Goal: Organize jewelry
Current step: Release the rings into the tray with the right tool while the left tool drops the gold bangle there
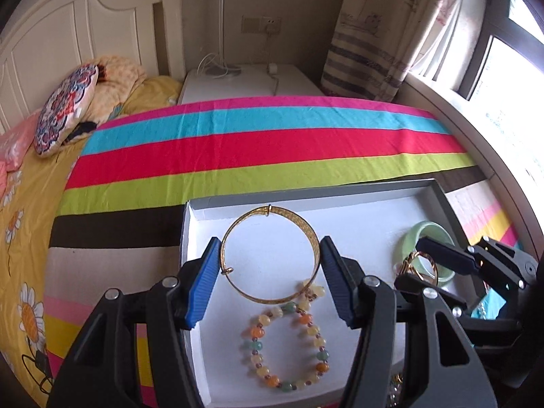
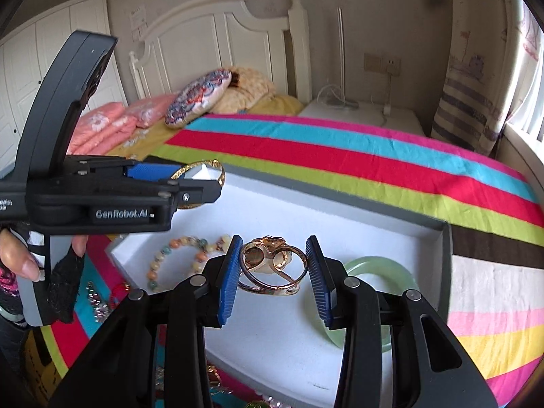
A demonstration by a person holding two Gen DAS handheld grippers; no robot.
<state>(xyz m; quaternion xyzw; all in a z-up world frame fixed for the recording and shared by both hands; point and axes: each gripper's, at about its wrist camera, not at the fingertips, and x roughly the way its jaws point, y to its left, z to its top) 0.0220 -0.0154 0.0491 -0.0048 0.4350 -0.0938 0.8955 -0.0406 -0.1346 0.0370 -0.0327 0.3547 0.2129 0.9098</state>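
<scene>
A shallow white tray with a grey rim lies on the striped bed cover. My left gripper is shut on a gold bangle, one pad on each side, holding it over the tray's left part. Below it a multicoloured bead bracelet lies in the tray. My right gripper is shut on a rose-gold ornament ring above the tray. A pale green jade bangle lies in the tray just right of it. The bead bracelet and the left gripper also show in the right wrist view.
More loose jewelry lies on the cover beside the tray's near left edge. Pillows and a white headboard stand at the far end. A white nightstand, curtain and window sill are at the right.
</scene>
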